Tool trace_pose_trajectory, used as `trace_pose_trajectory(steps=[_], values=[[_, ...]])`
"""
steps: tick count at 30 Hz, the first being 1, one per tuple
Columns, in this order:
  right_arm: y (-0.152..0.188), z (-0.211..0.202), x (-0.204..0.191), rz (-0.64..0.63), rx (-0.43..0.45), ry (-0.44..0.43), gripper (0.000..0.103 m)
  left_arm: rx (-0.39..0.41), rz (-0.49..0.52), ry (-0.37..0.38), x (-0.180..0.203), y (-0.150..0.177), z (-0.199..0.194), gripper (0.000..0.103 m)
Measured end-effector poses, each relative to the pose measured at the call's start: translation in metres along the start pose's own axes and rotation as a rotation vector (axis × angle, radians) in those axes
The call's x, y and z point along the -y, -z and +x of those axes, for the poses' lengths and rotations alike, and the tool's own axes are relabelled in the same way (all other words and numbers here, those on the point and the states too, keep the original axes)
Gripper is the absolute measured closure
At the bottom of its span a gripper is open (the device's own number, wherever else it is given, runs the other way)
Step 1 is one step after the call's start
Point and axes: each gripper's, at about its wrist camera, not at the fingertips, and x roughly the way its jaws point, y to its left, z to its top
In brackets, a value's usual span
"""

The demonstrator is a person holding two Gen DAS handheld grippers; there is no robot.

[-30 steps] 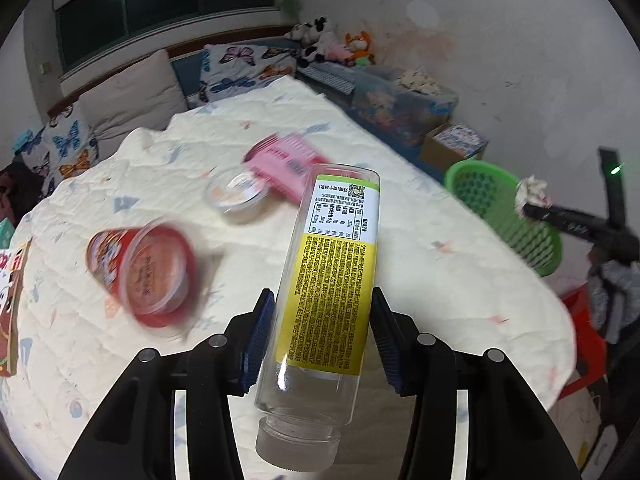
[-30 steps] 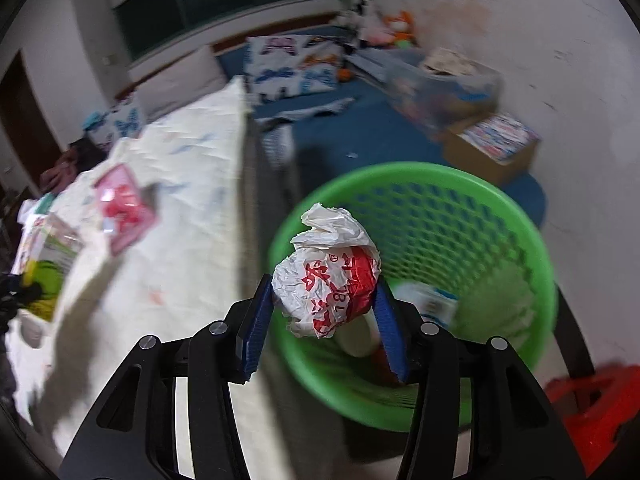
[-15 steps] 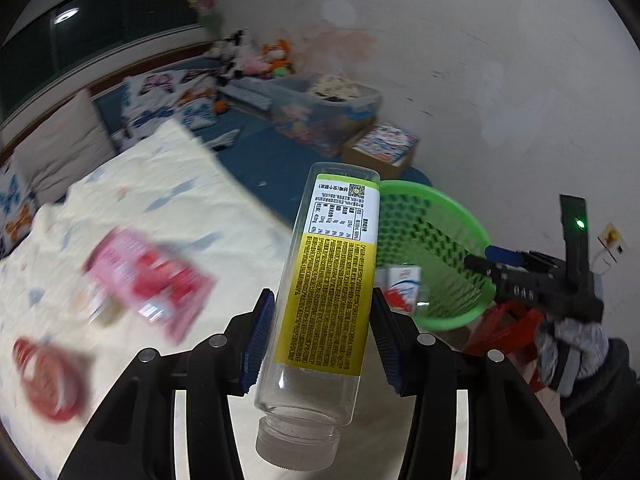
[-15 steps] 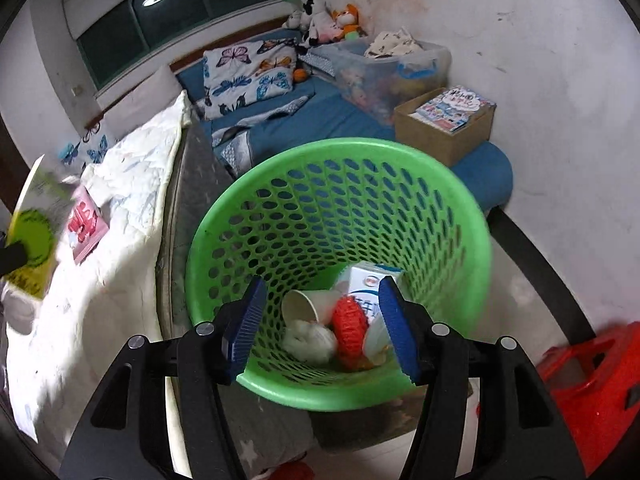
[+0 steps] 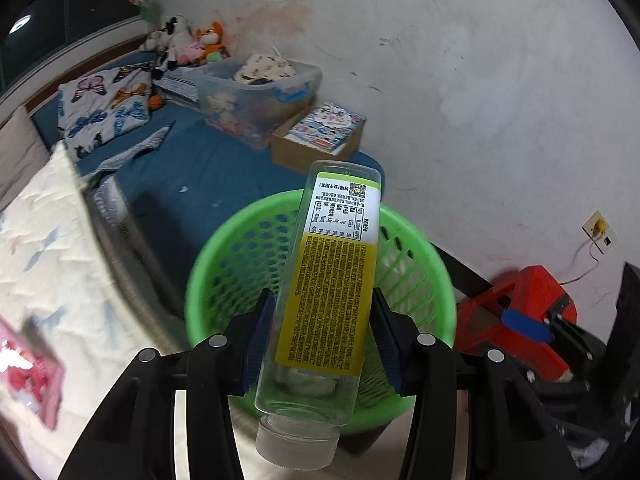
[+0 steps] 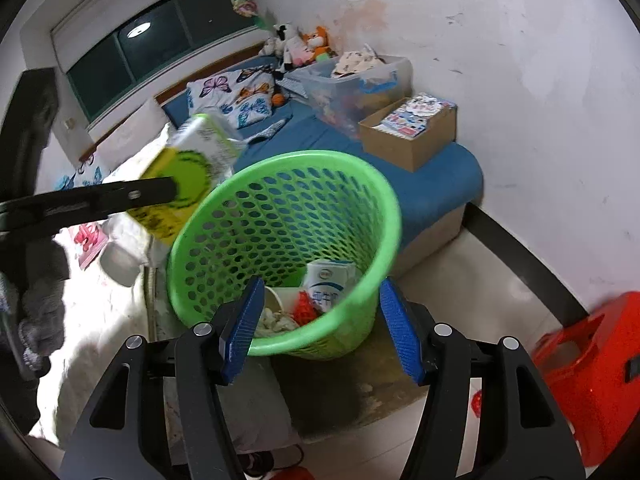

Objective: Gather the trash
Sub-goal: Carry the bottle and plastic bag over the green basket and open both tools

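bottle, pinched by left gripper, now over basket; right gripper stays spread.

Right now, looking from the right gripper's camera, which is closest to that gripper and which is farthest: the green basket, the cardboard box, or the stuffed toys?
1. The green basket is nearest, just ahead of the open right gripper, on the floor.
2. The cardboard box comes next, behind the basket, on the blue mattress, to the right.
3. The stuffed toys are farthest, in the back corner by the wall.
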Motion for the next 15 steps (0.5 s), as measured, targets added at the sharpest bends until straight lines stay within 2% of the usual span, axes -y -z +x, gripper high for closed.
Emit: trace_pose_trajectory(steps=[7, 8, 10, 13, 15], values=[[0.01, -0.003, 0.012, 0.038, -0.002, 0.002, 0.042, 0.023, -0.018, 0.031, 0.018, -0.017, 0.027, 0.055], [0.012, -0.002, 0.012, 0.041, -0.004, 0.003, 0.042, 0.029, -0.024, 0.027, 0.018, -0.018, 0.028, 0.053], [0.014, -0.001, 0.014, 0.053, -0.009, -0.002, 0.042, 0.061, -0.05, 0.038, 0.018, -0.015, 0.024, 0.047], [0.016, 0.0, 0.014, 0.059, -0.012, -0.004, 0.042, 0.06, -0.084, 0.071, 0.012, -0.015, 0.02, 0.046], [0.017, -0.001, 0.013, 0.061, -0.013, -0.008, 0.042, 0.068, -0.086, 0.067, 0.008, -0.014, 0.012, 0.046]])
